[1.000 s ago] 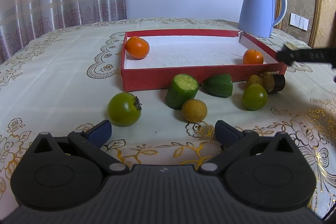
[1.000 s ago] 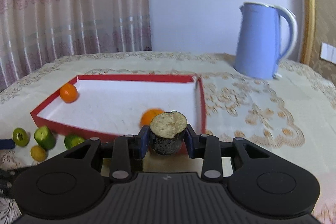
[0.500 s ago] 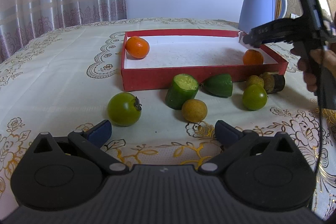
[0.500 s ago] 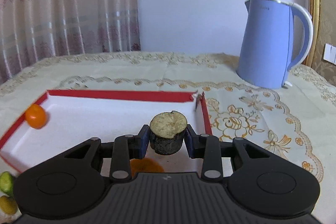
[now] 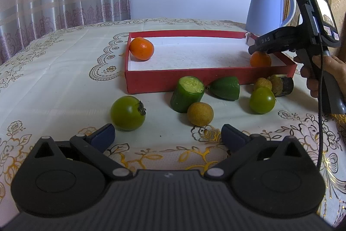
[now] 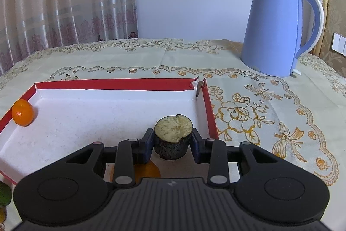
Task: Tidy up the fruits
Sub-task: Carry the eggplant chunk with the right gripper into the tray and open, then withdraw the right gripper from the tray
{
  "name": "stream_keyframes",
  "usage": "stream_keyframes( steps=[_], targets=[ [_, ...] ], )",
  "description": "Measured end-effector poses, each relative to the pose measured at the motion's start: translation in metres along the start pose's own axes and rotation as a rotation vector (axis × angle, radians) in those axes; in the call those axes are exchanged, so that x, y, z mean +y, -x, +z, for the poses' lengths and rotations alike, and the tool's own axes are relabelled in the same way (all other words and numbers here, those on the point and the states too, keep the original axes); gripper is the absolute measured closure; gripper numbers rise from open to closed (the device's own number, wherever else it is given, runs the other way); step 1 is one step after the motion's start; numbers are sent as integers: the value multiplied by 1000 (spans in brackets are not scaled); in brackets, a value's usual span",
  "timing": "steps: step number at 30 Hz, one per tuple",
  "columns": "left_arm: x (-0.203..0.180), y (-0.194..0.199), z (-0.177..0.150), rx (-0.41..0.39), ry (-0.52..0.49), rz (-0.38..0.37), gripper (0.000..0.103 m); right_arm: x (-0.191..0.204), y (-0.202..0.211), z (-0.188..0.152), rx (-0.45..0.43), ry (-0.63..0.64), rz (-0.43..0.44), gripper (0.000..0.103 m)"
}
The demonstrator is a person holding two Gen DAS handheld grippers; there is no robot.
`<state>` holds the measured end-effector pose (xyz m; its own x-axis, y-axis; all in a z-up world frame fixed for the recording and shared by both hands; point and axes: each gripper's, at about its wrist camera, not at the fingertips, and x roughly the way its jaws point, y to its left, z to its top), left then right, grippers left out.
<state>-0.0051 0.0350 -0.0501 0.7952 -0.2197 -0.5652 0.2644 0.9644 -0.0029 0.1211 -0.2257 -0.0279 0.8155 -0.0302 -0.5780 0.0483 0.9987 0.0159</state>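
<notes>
Right gripper (image 6: 172, 145) clamped on a dark-skinned chunk (image 6: 173, 136), pale cut face up, held over the tray (image 6: 112, 84) near its right wall, above the white floor. Looks light and stiff, a short cylinder with smooth skin, likely a little slippery; best pinched across the round sides as now, cut face level, then let go low so as not to roll. Second orange (image 6: 147, 169) just below the fingers, half hidden: could get bumped on the way down. Another orange (image 6: 22, 113) well apart at the far left corner. Torn corner of the tray (image 6: 197, 88) ahead, kettle (image 6: 279, 29) beyond on the cloth, clear of the path.

Left gripper (image 5: 167, 136) spread wide, holding nothing, low over the tablecloth (image 5: 54, 83). Still outside, in front of the tray: green tomato (image 5: 127, 113), cucumber piece (image 5: 187, 93), brown fruit (image 5: 200, 114), green wedge (image 5: 226, 88), another green tomato (image 5: 262, 100), small brown fruits (image 5: 262, 83) and a dark chunk (image 5: 285, 86) behind it
</notes>
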Motion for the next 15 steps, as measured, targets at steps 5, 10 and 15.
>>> stream_keyframes(
  steps=[5,10,15],
  targets=[
    [1,0,0,0,0,0,0,-1,0,0,-3,-8,5,68],
    [1,-1,0,0,1,0,0,-4,1,0,-4,-24,20,67],
    [0,-1,0,0,1,0,0,-10,10,-2,-28,-65,44,48]
  ],
)
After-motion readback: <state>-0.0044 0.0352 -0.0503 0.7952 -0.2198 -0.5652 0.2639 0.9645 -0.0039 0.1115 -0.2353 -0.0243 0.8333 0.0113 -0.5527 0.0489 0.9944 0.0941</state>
